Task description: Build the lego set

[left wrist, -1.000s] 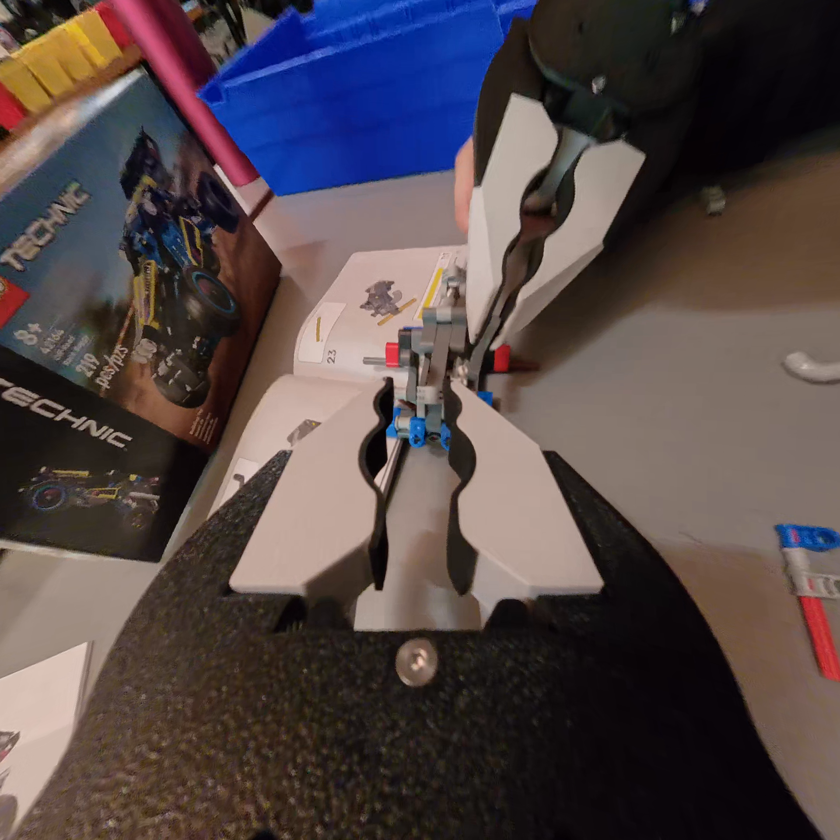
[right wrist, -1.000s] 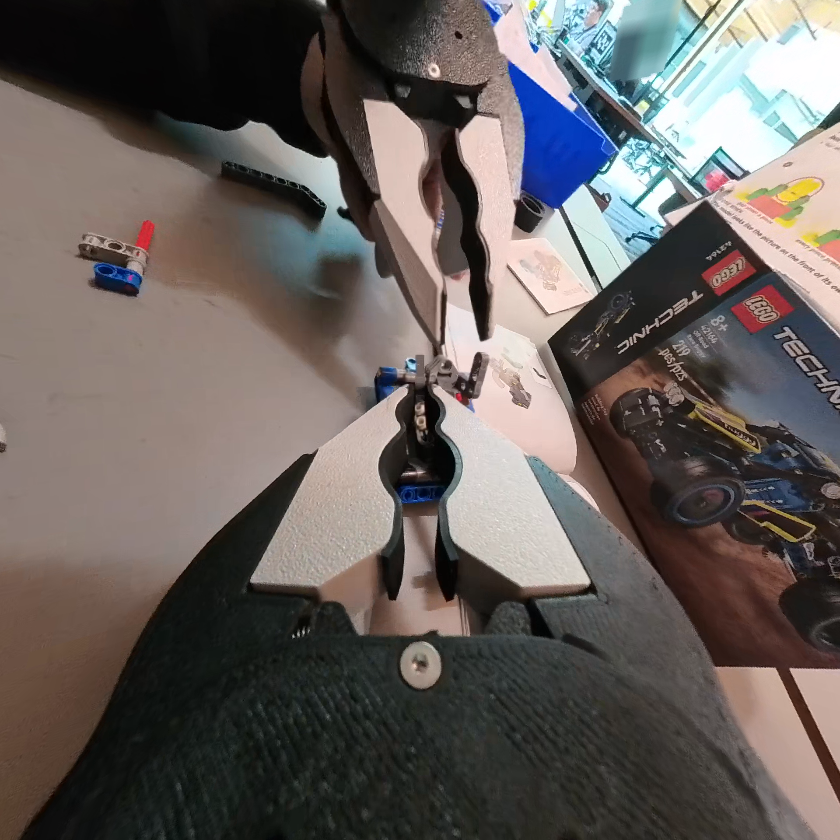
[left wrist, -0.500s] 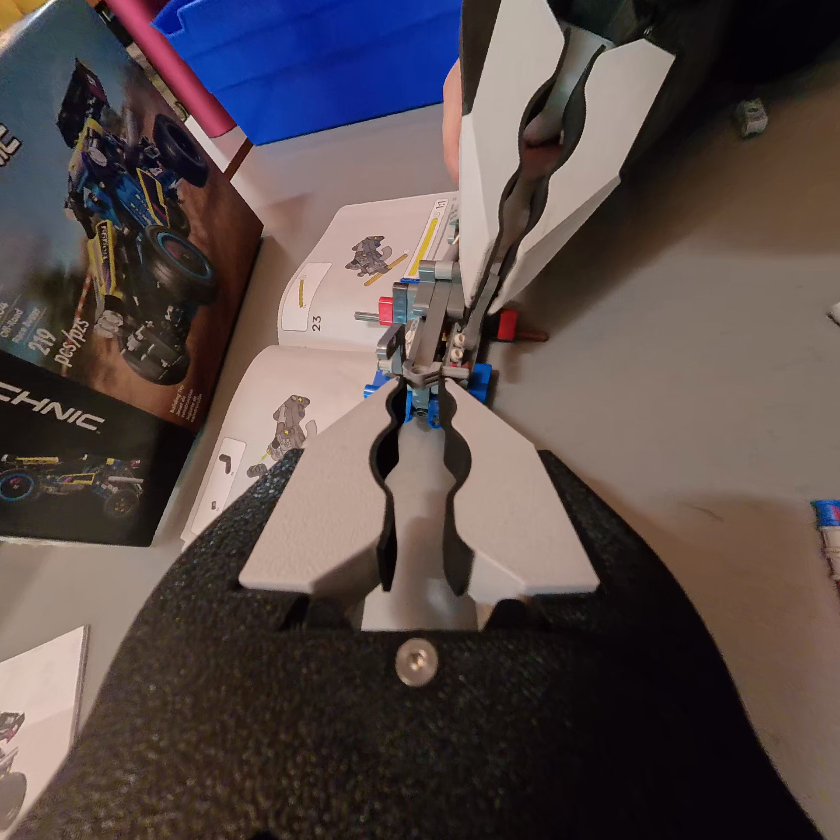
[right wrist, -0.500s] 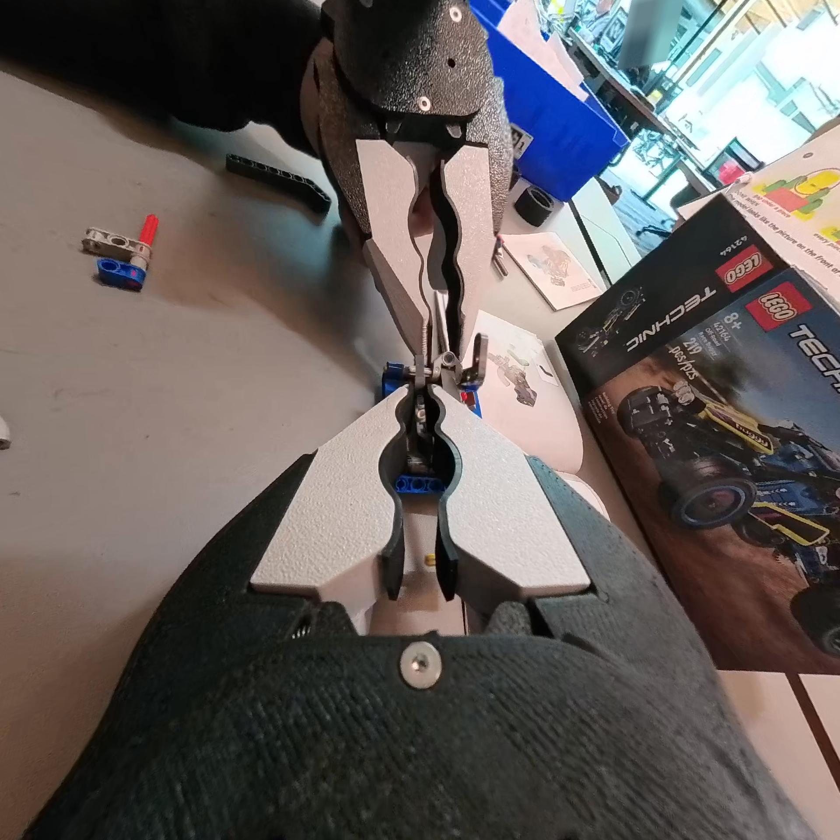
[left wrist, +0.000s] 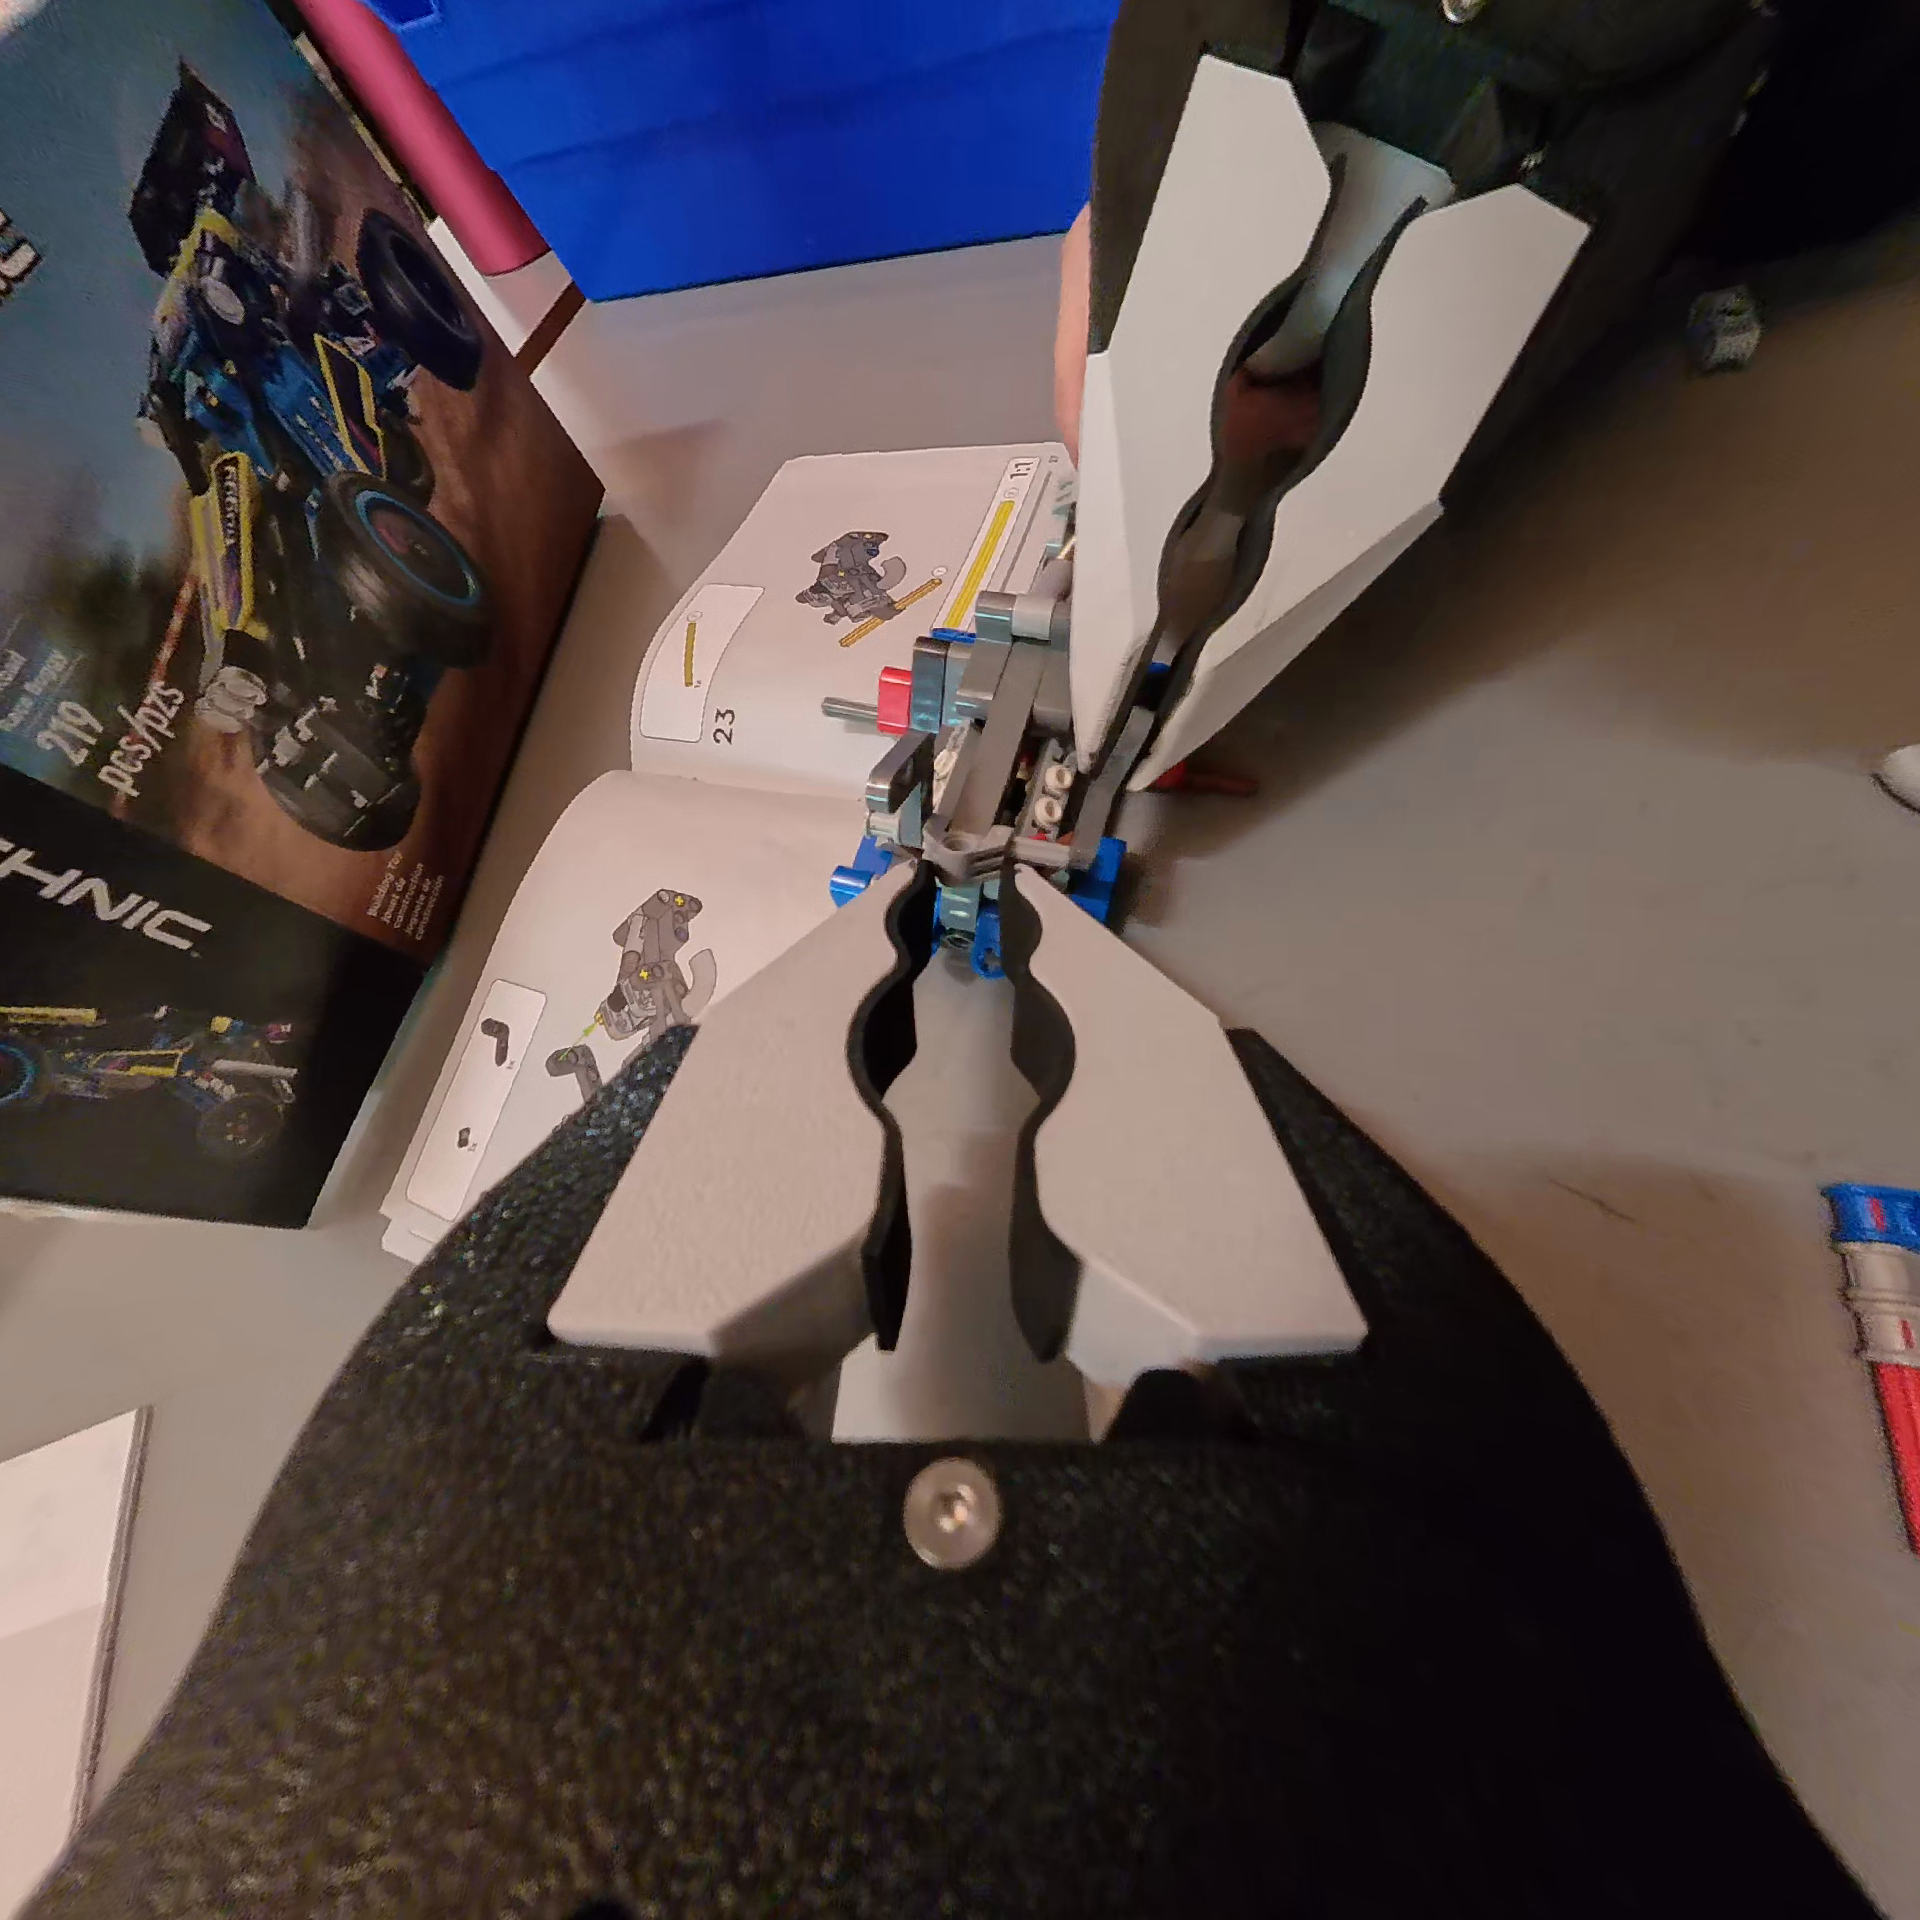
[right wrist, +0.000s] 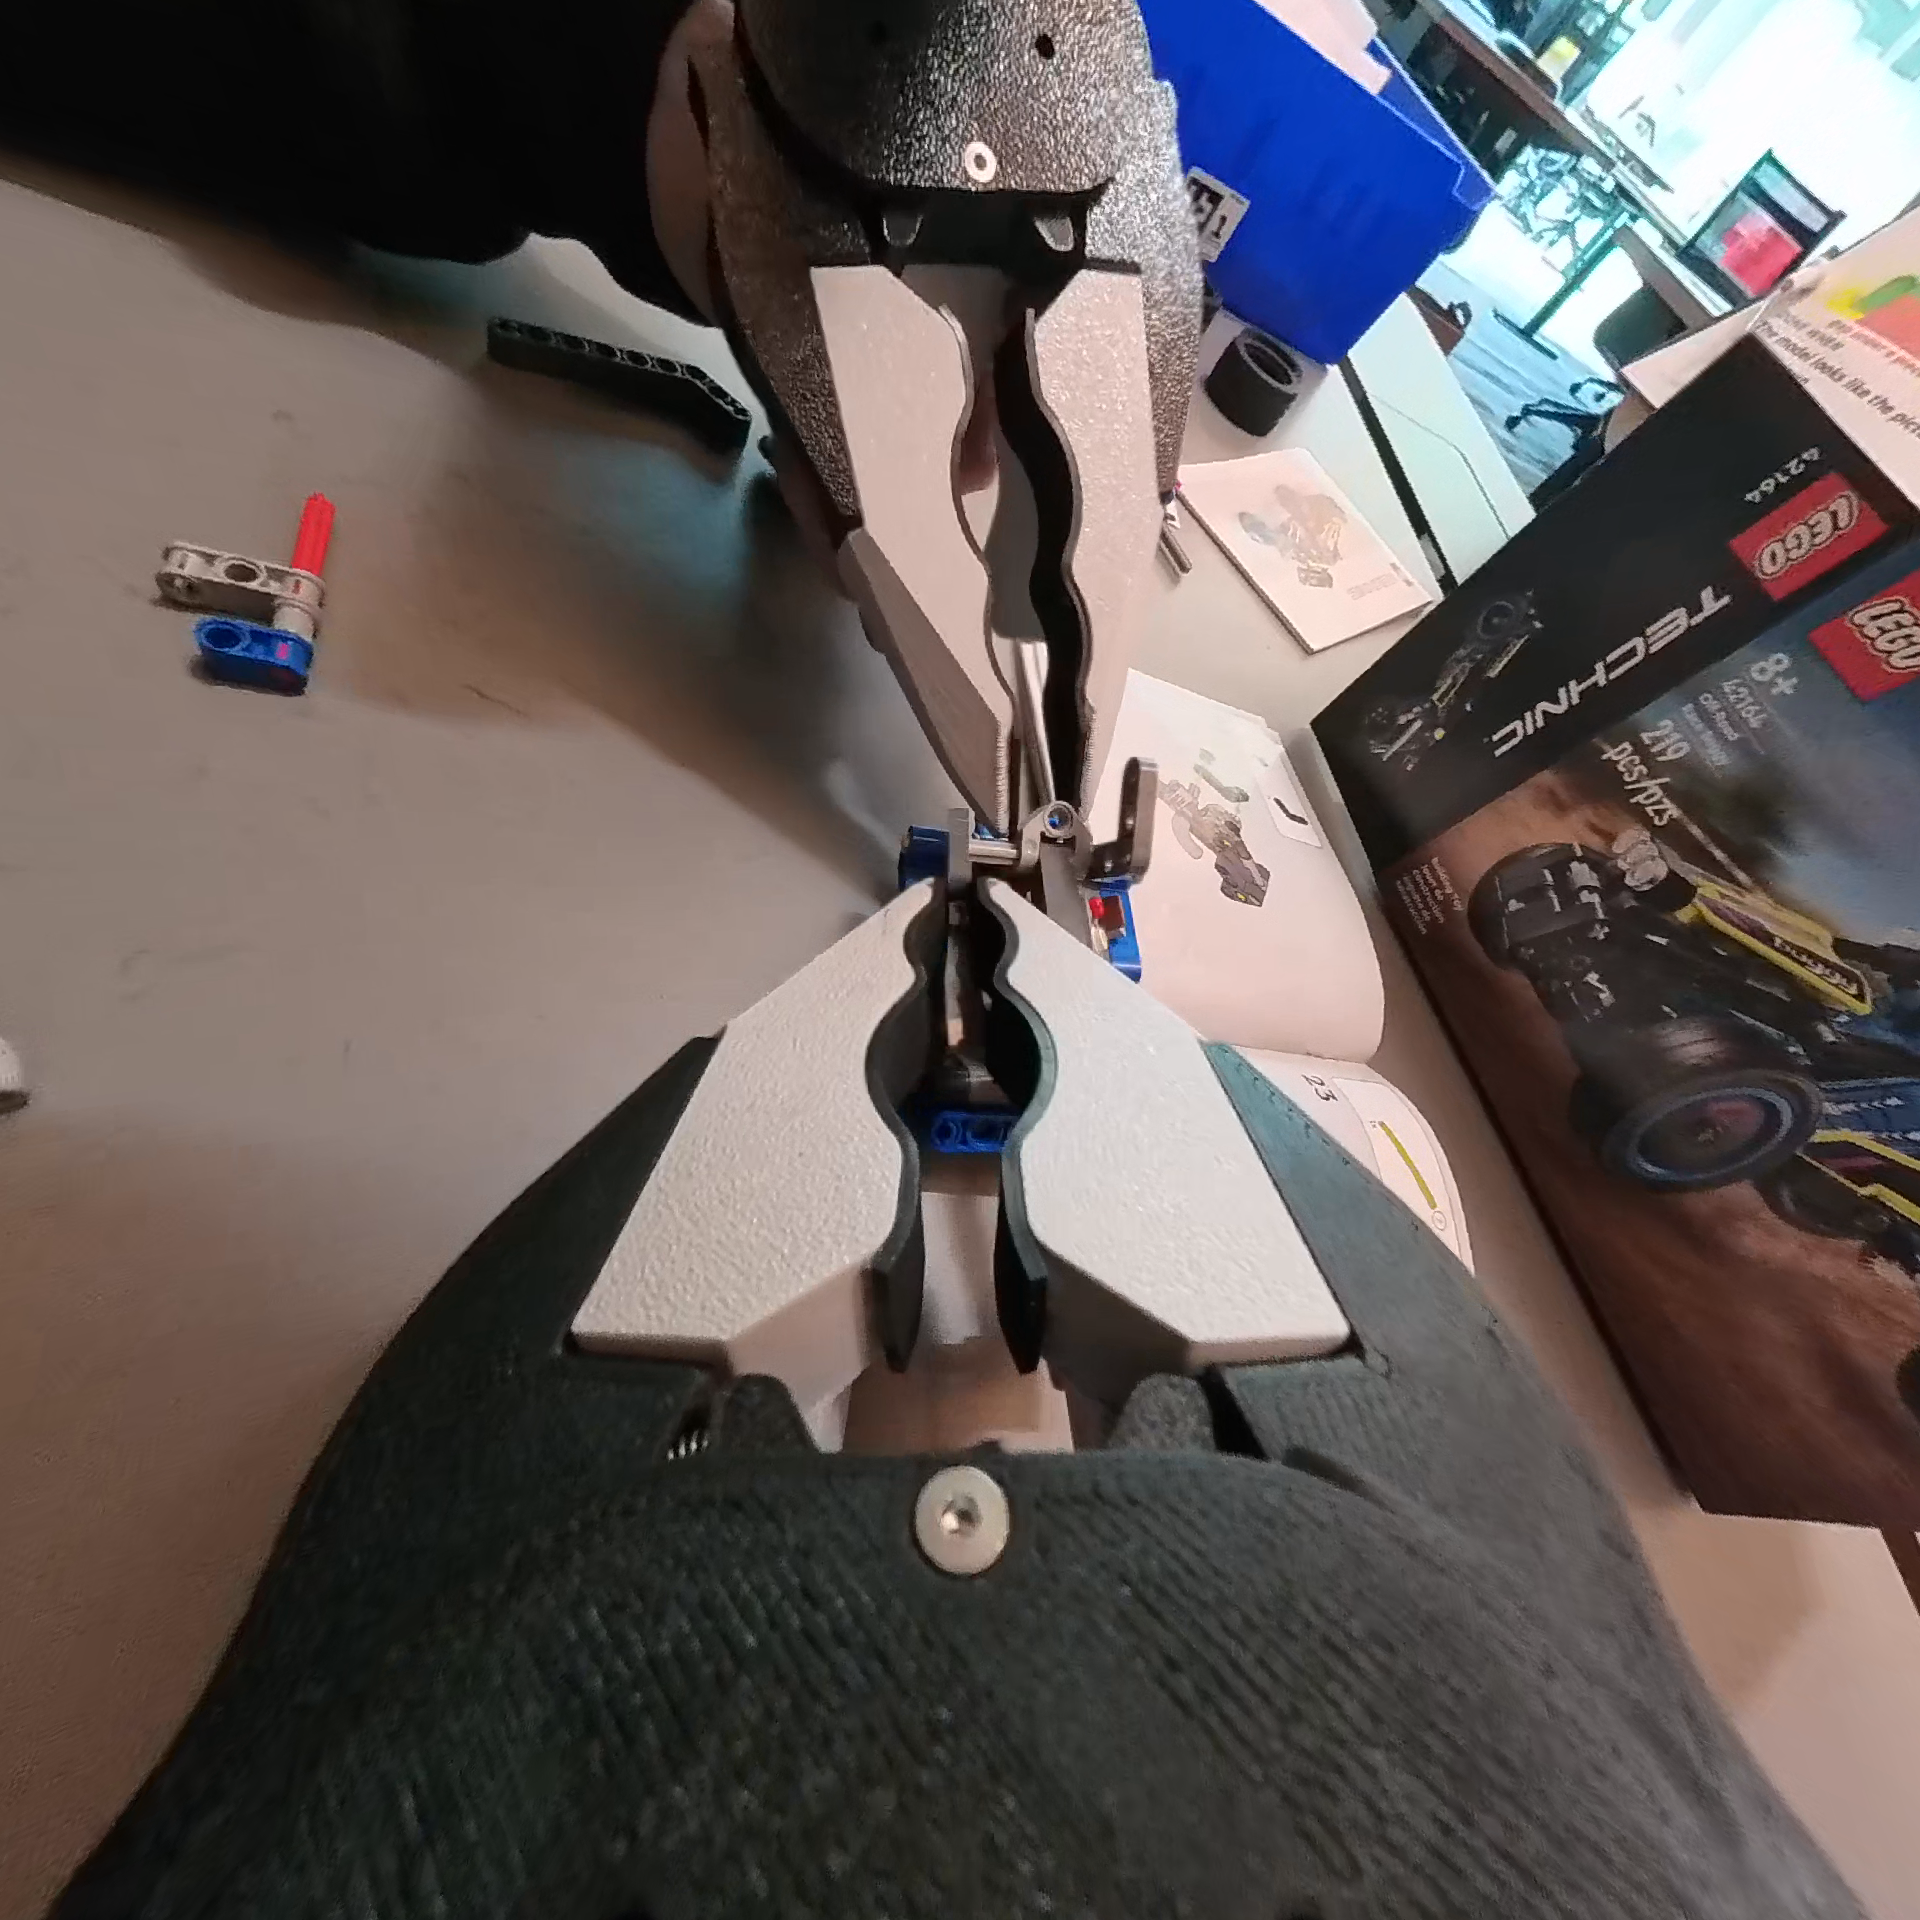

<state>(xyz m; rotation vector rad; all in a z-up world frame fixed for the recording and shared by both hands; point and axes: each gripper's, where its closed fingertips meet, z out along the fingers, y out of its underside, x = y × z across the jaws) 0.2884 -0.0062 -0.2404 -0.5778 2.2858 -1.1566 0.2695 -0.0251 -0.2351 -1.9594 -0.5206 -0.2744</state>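
Observation:
A small grey and blue brick model [left wrist: 987, 727] with a red pin stands on the grey table, at the edge of an open instruction booklet [left wrist: 748, 821]. My left gripper [left wrist: 961, 878] is shut on the grey connector at the model's near end. In the right wrist view it [right wrist: 1029, 790] comes down from above onto the model [right wrist: 1049, 831]. My right gripper [right wrist: 971, 888] is shut on a thin dark grey beam on the model's other side. In the left wrist view it [left wrist: 1122, 753] reaches in from the upper right.
A printed toy box [left wrist: 260, 520] stands left of the booklet and shows at the right in the right wrist view [right wrist: 1662, 831]. A blue bin [left wrist: 779, 135] is behind. Loose red, grey and blue pieces [right wrist: 249, 603], a long black beam [right wrist: 623, 374] and a black tyre [right wrist: 1262, 379] lie on the table. The grippers are tip to tip, or close to it.
My left gripper's jaws narrowed from wider apart and closed on the model's near end while it moved in closer. My right gripper stayed shut on the model.

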